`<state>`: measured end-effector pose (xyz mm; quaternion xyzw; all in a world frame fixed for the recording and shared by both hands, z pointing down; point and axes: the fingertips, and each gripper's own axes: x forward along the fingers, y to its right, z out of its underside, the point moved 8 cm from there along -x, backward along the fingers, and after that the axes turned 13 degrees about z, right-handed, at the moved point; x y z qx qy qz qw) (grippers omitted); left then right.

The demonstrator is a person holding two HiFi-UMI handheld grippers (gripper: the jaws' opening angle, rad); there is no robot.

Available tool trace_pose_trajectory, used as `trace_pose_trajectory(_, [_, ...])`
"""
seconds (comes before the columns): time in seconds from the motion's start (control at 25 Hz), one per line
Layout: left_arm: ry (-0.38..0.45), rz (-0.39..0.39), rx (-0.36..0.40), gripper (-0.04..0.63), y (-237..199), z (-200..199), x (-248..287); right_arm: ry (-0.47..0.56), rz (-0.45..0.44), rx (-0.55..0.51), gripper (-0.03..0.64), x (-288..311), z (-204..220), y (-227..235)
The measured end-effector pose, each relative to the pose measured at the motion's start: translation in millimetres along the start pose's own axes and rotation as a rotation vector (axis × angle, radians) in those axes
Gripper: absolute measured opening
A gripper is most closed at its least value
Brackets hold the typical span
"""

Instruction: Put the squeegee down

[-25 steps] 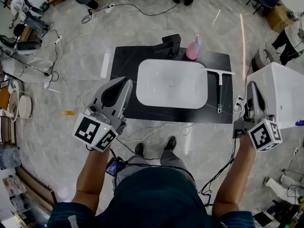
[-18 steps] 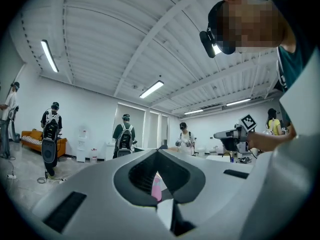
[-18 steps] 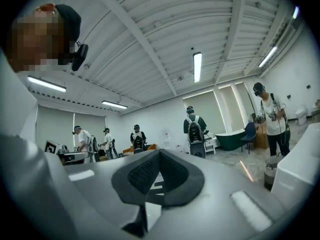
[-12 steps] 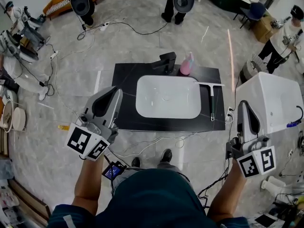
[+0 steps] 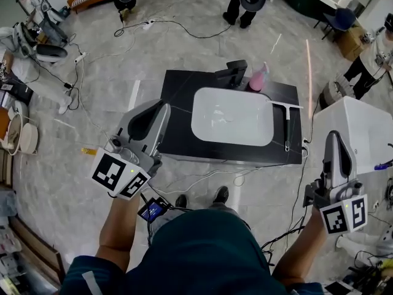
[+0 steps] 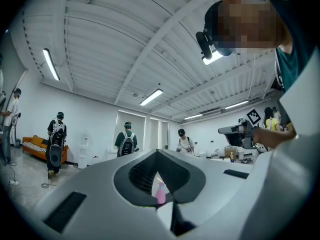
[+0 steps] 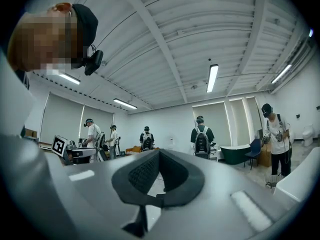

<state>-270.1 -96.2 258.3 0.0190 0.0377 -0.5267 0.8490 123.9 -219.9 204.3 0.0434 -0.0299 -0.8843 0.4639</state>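
**Here: squeegee lying on the bench, both hand-held grippers closed and clear of it**

Surroundings. A white basin (image 5: 233, 117) is set in the bench and lies between the left hand-held gripper (image 5: 161, 107) and the squeegee. A black tap block (image 5: 232, 74) stands at the basin's far rim. A pink spray bottle (image 5: 258, 77) is just beside the tap block, and it also shows small and pink below the left gripper's tips in the left gripper view (image 6: 160, 194). A white cabinet (image 5: 362, 125) stands off the bench's right end, close by the right hand-held gripper (image 5: 334, 137). Loose cables (image 5: 202, 176) trail over the floor along the bench's near edge.

Hand-held grippers. The left one (image 6: 158, 151) has its tips pressed together and grips nothing. The right one (image 7: 159, 151) is likewise pressed together and empty. Both are held level on the near side of the bench, well apart from the squeegee.

Squeegee (image 5: 287, 128). It has a slim dark handle with a pale straight blade across its far end. It lies flat on the bench just to the right of the basin, with the blade end at the basin's far right corner and the handle pointing toward the person.

Surface and room. The bench (image 5: 178, 103) has a black top with faint pale veining. The floor (image 5: 92, 121) is grey and glossy, like stone. The walls are white, and the ribbed ceiling carries strip lights (image 7: 212, 79). Several people wearing backpacks stand further off.
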Motion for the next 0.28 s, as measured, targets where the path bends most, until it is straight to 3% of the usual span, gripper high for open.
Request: trace_pose_trajectory(0.28, [0.002,-0.011,0.002,0.003,7.1,3.9,-20.3,-0.008,-0.009,-0.008,0.008,-11.0,8.2,-11.3])
